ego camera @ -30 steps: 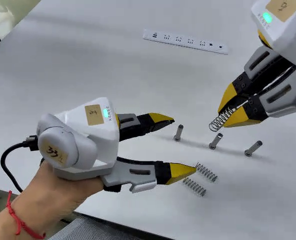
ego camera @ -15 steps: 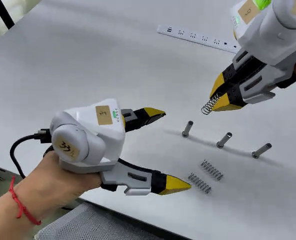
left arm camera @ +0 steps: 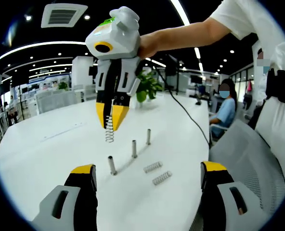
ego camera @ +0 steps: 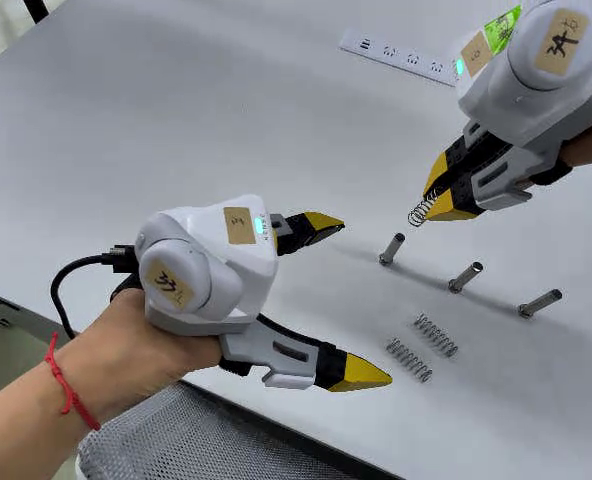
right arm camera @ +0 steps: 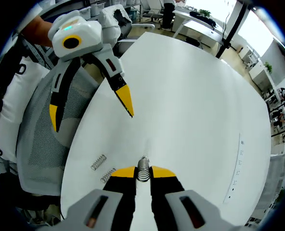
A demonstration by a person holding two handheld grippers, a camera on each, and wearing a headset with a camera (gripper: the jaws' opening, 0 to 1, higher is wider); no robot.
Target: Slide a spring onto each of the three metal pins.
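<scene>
Right tongs (ego camera: 438,205) are clenched on the top end of a wire coil spring (ego camera: 420,212). Its long axis is roughly vertical, w/ the free end pointing down at the table (ego camera: 176,120), above the pins (ego camera: 465,277) and not touching them. The 3 short metal pins stand upright in a row. 2 loose springs (ego camera: 435,335) lie flat just beside that row. Left tongs (ego camera: 364,300) are spread wide near the row, holding nothing. Table's smooth matte white; it's an open-plan office (left arm camera: 200,86) w/ ceiling strip lights (left arm camera: 41,44).

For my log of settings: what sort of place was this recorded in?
Likely an open-plan office: a long white table with a power strip, strip lights overhead, and a potted plant behind.
</scene>
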